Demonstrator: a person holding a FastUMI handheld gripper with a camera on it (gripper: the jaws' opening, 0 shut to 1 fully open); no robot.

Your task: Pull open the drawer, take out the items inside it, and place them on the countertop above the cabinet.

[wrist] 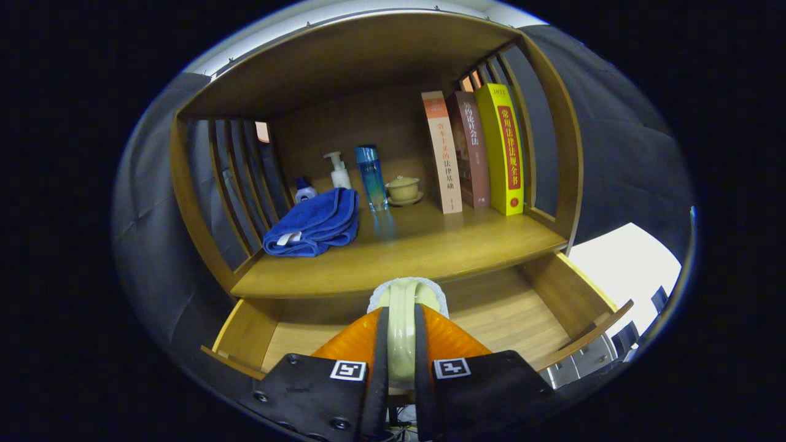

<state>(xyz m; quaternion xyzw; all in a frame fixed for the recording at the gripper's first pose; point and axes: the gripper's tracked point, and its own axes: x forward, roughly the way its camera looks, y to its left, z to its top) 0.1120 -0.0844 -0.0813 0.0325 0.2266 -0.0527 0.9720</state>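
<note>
Spanning most of the frame, the wooden cabinet (552, 123) carries its countertop (430, 252) across the middle, and under it the drawer (522, 307) stands pulled open in the lower half. On the countertop, three upright books (473, 153) with Chinese titles on their spines stand at upper right; the characters are too small to read with certainty. A folded blue towel (316, 224) lies at centre left, with a tall blue bottle (371, 178), a white pump bottle (338, 172), a small blue-capped bottle (304, 190) and a lidded cup on a saucer (403, 189) behind it; no brand is legible.

At bottom centre the gripper (402, 344) is closed narrowly on a pale green item (402, 301), both fingers pressing its sides, so it is held over the open drawer. What the item is I cannot tell; its long axis runs along the fingers, pointing toward the countertop. The bare stretch of countertop lies straight ahead and above, so the coming move probably calls for a lift over the front edge, then forward.
</note>
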